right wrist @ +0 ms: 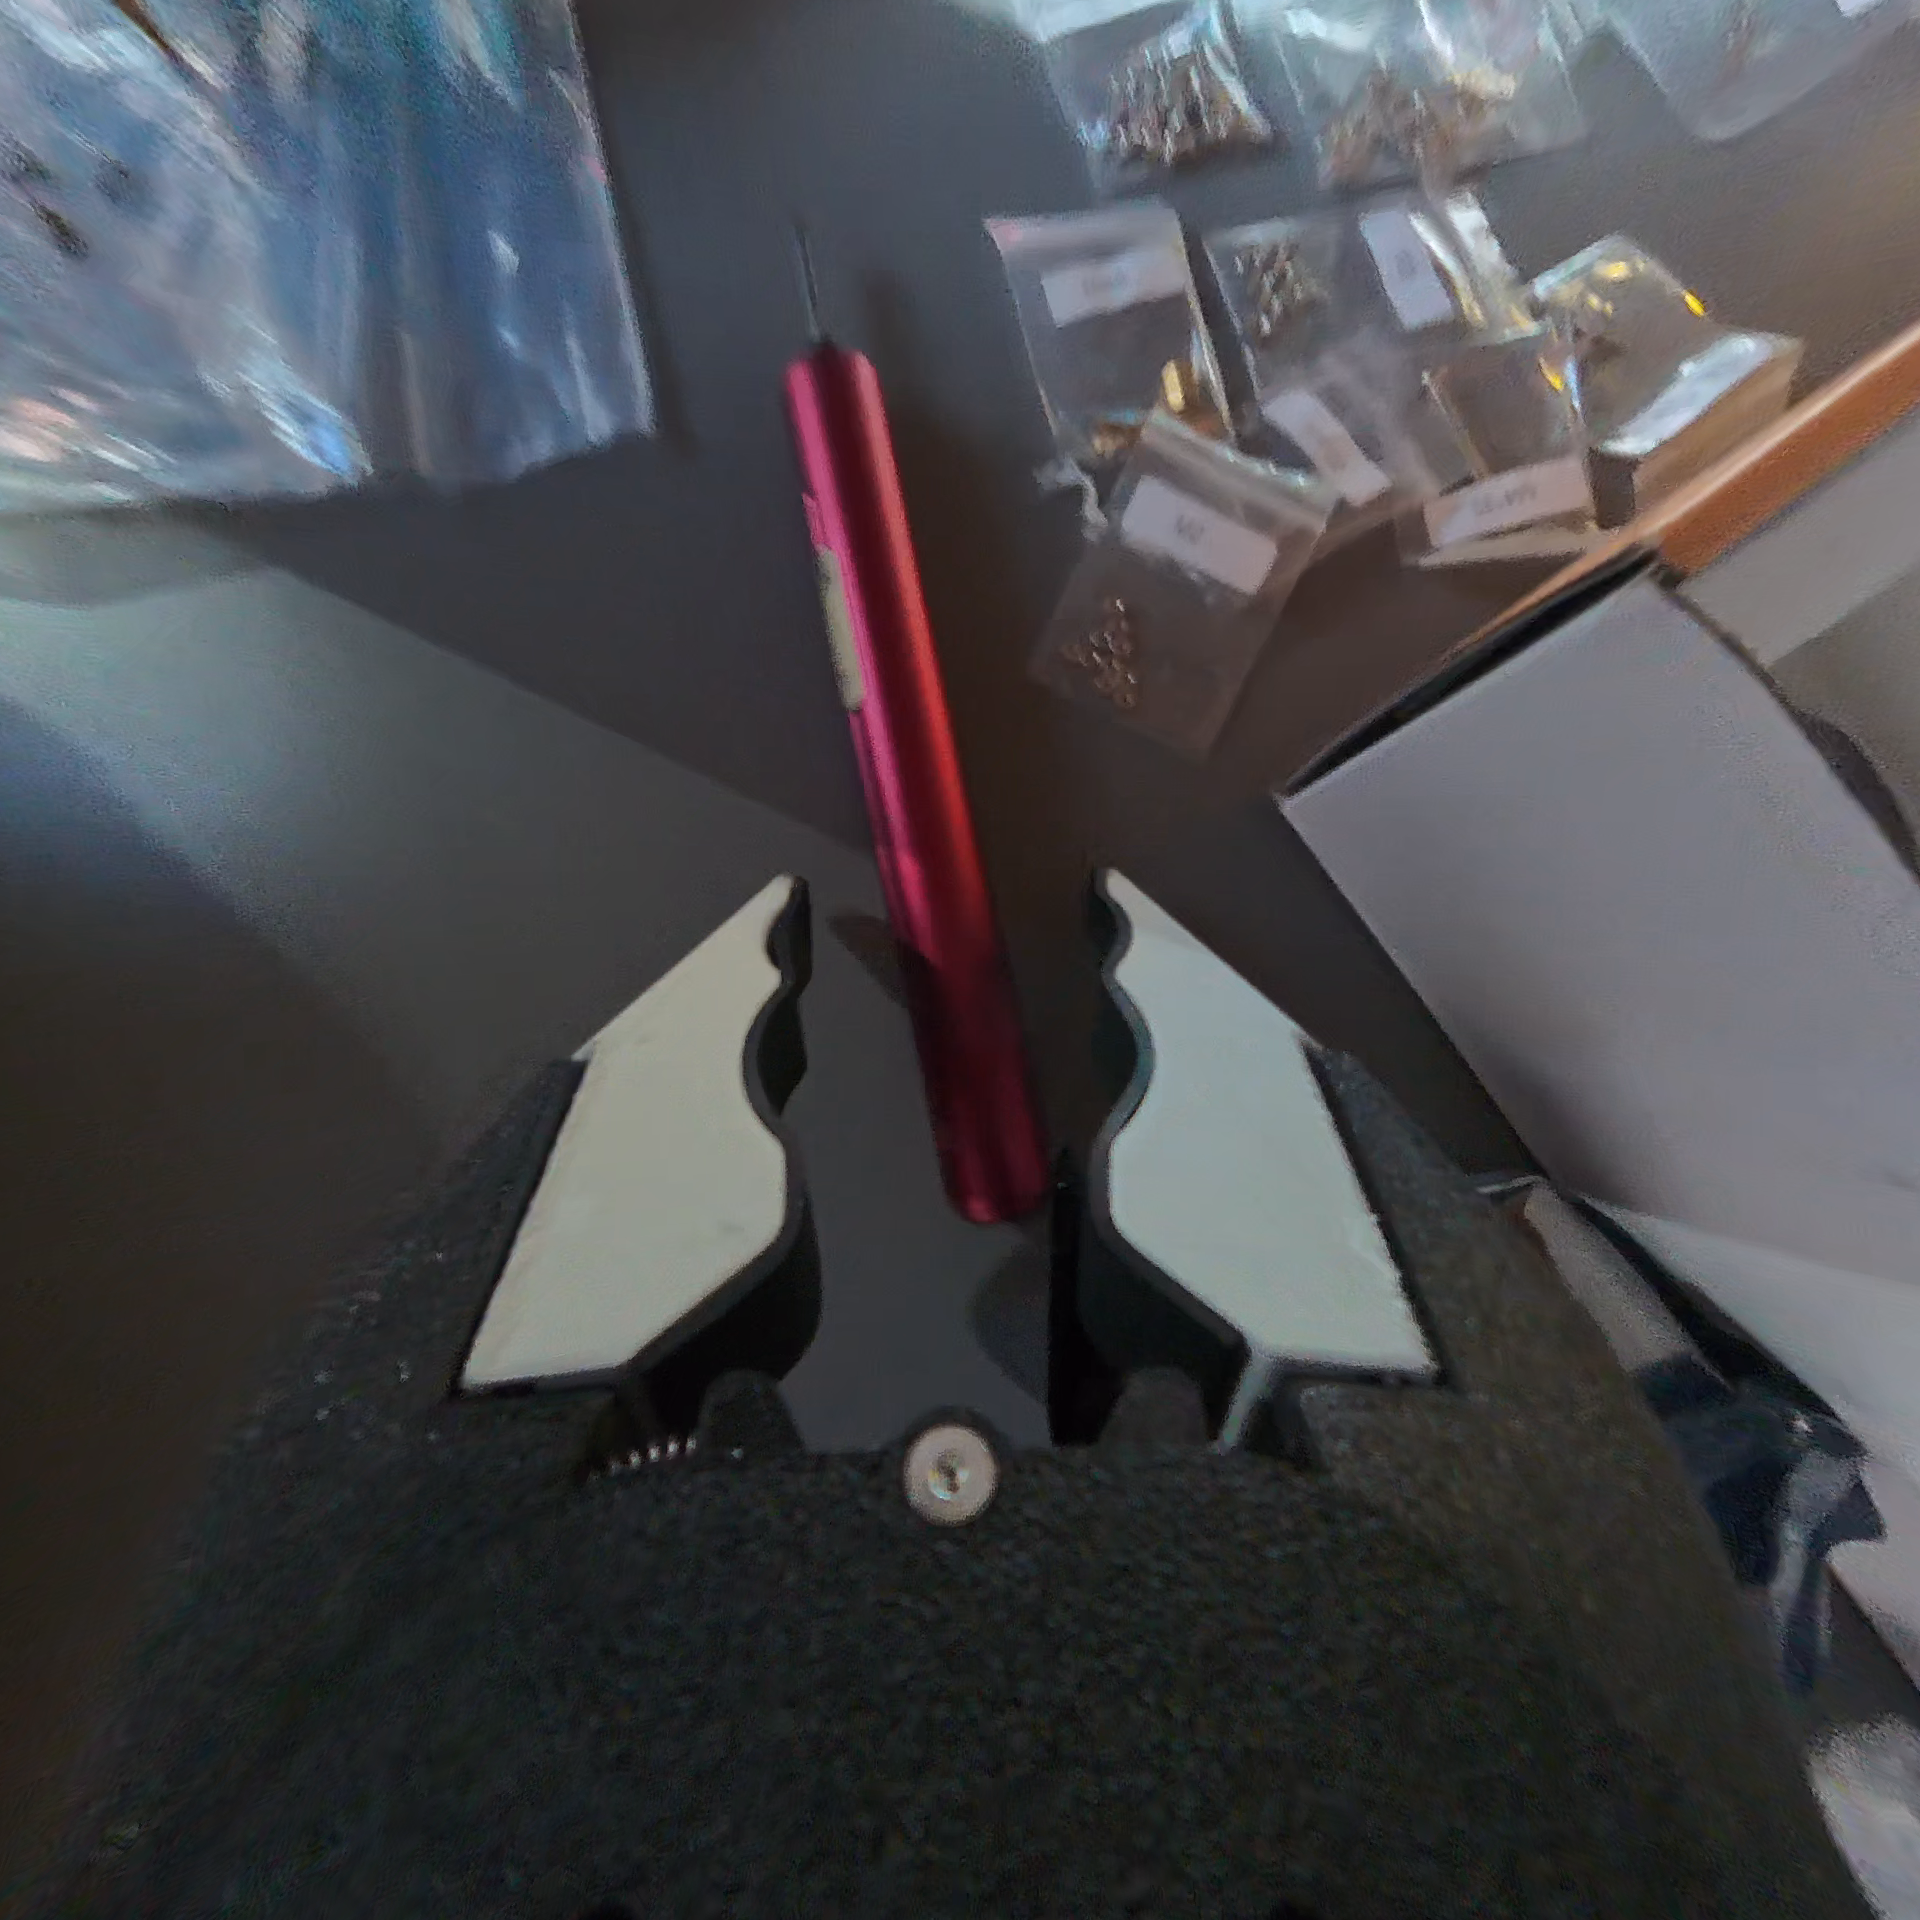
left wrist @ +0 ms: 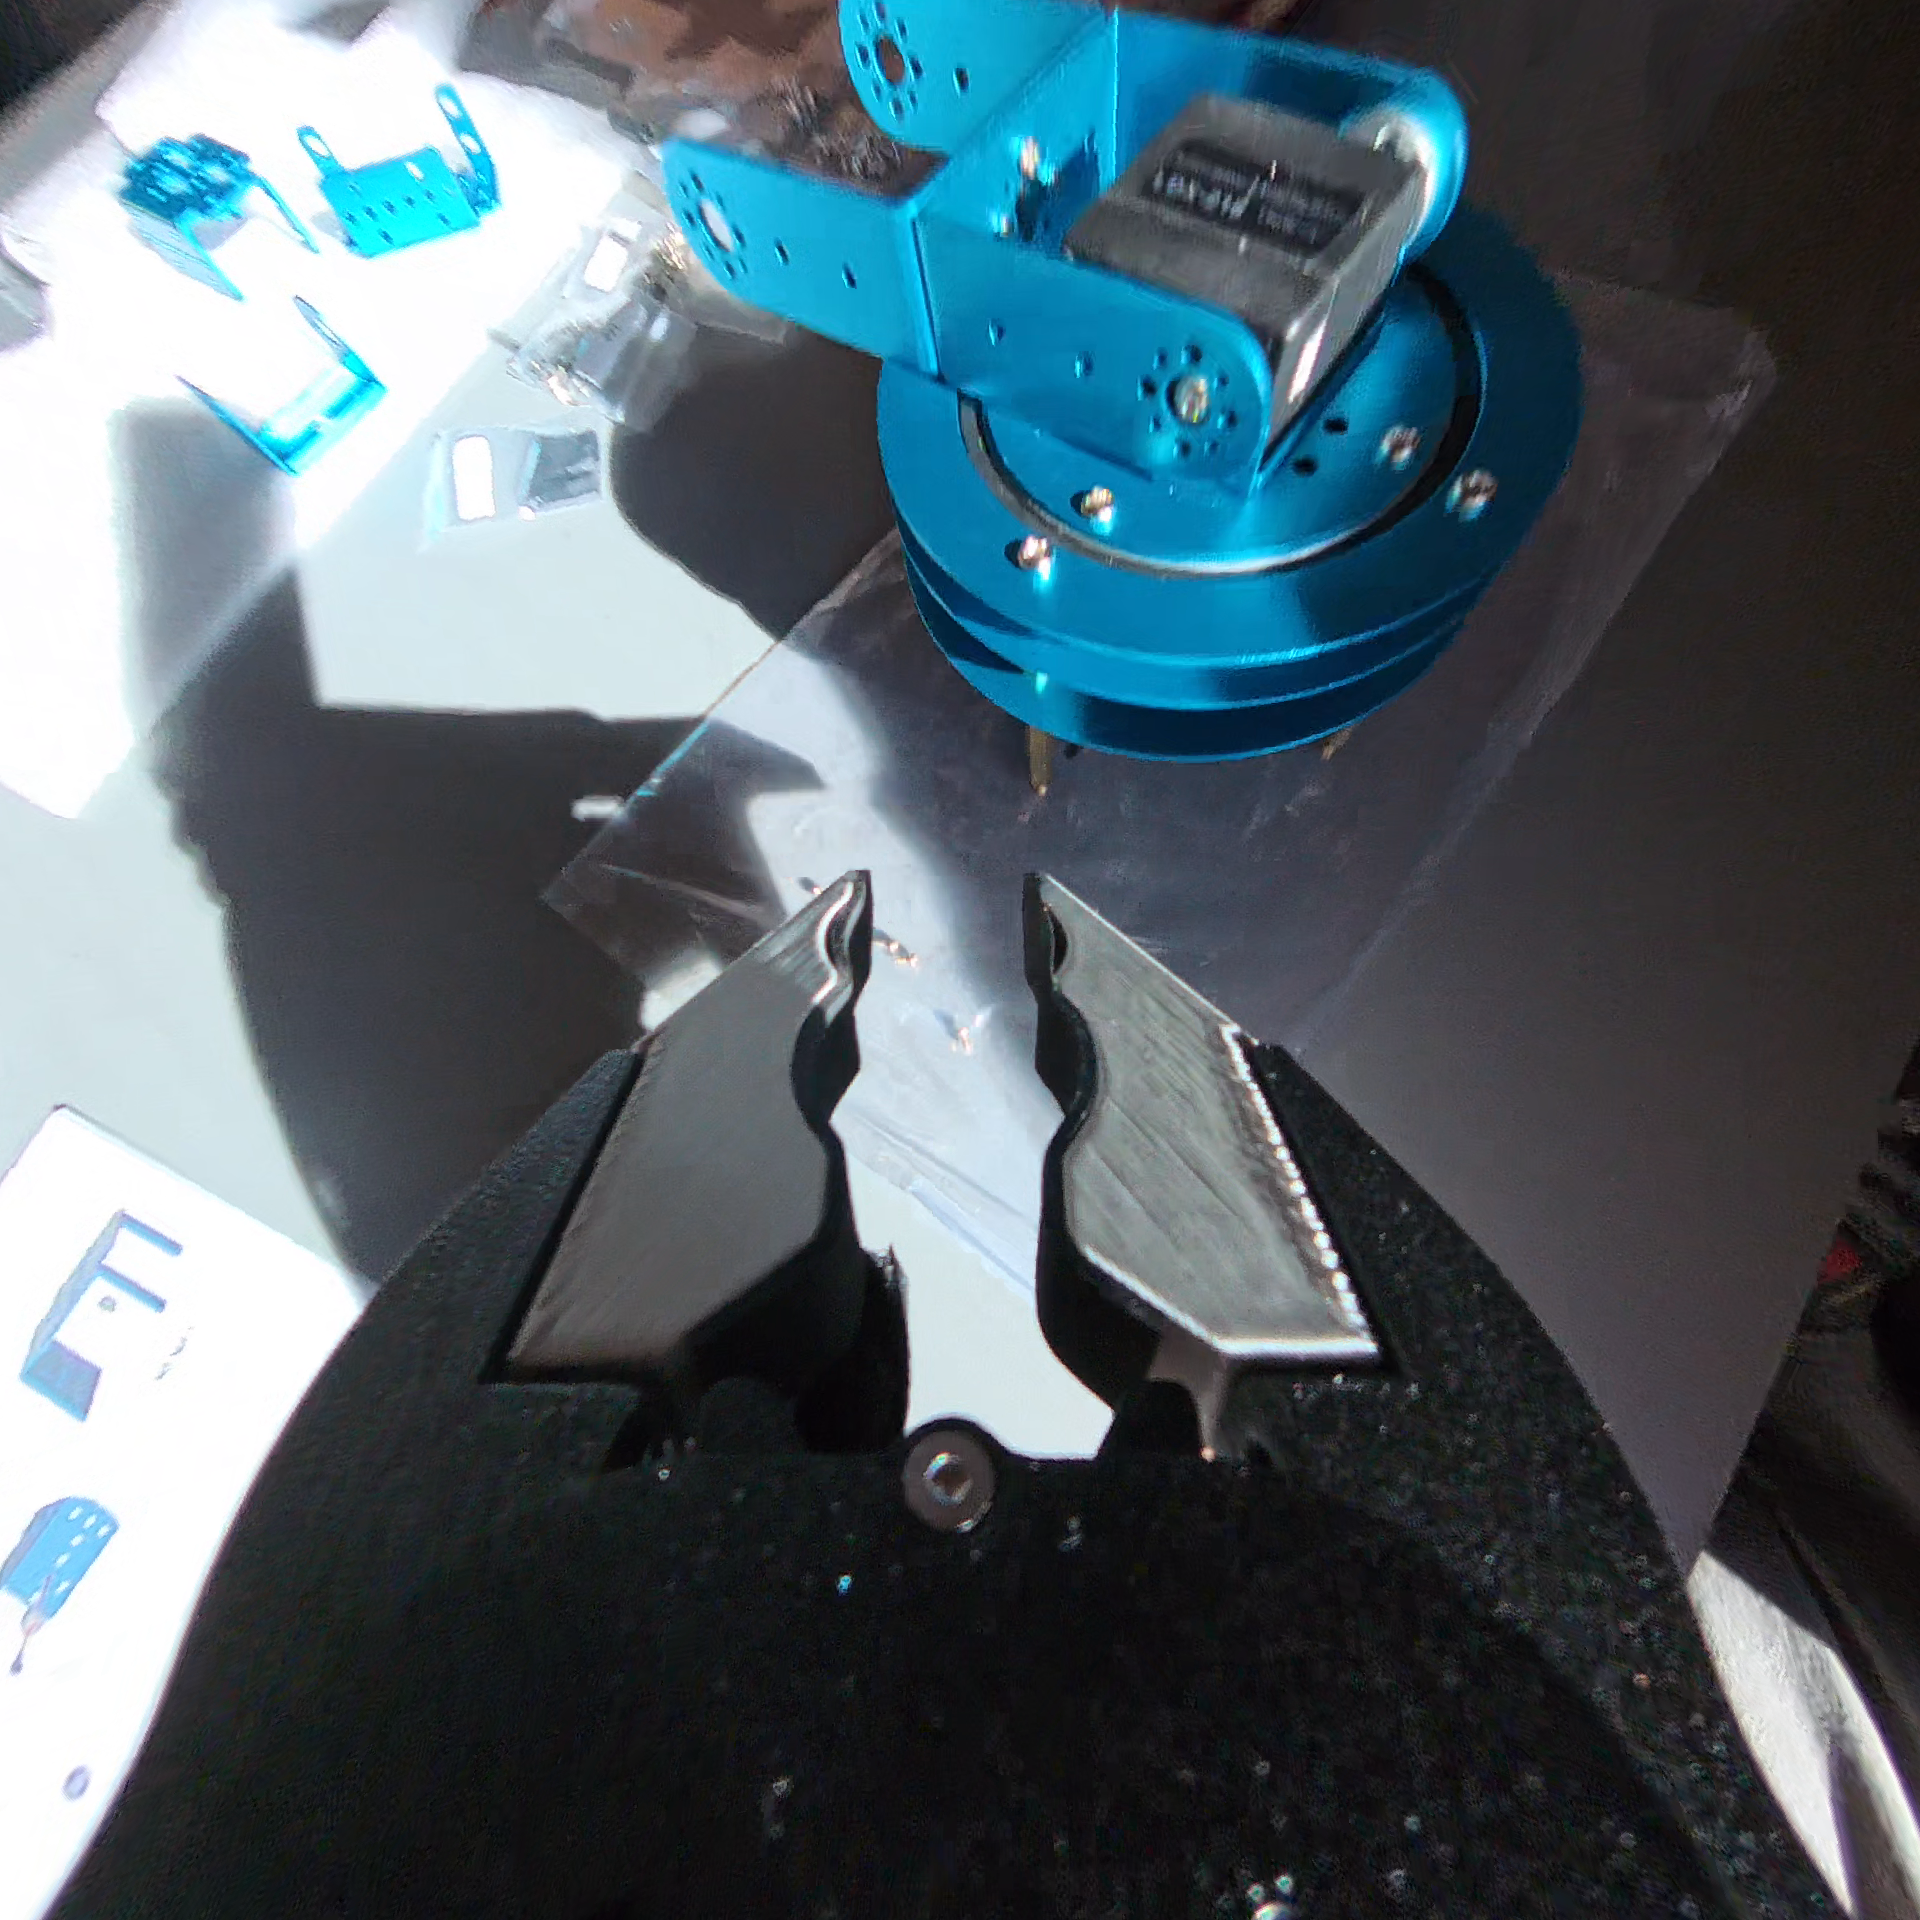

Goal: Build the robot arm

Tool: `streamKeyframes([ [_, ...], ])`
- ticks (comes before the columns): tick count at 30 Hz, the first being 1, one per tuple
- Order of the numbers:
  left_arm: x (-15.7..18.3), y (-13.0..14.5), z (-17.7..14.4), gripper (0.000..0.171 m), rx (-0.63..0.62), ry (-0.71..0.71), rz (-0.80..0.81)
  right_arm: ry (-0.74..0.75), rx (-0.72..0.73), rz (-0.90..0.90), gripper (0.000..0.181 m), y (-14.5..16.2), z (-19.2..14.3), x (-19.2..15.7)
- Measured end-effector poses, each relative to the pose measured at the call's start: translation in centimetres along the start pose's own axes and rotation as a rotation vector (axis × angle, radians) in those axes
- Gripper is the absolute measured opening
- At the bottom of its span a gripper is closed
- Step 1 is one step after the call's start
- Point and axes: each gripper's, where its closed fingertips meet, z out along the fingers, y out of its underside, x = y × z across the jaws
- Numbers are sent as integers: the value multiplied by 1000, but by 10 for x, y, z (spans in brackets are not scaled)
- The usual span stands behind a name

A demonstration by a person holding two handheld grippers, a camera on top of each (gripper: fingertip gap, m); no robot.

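In the left wrist view, my left gripper (left wrist: 945, 894) is open and empty, low over a clear acrylic plate (left wrist: 1507, 831). A blue metal turntable base with brackets and a silver servo (left wrist: 1195, 416) stands on that plate, a little ahead of the fingertips. Tiny screws (left wrist: 961, 1029) lie between the fingers. In the right wrist view, my right gripper (right wrist: 951, 894) is open around a red pen-shaped screwdriver (right wrist: 914, 790) that lies on the dark table with its thin bit pointing away. Its rear end sits between the fingers, close to the right one, and I cannot tell if they touch.
Loose blue brackets (left wrist: 400, 208) and clear plastic bags (left wrist: 582, 343) lie on white sheets at the left. A printed sheet (left wrist: 94, 1351) lies at the near left. Several small bags of hardware (right wrist: 1174, 613) lie to the right of the screwdriver, a white box (right wrist: 1610, 894) at right, a plastic bag (right wrist: 260, 260) at upper left. The tips of one gripper are about 40 cm away from the tips of the other.
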Motion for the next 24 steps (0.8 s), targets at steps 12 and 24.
streamKeyframes([
  [12, 134, -144, 12, 45, 273, -549, 475, -98, 27, -22, 19, -8, -2, -33],
  [24, 152, -185, 140, 63, -61, -840, 931, -181, 245, -120, 19, -60, -76, -113],
])
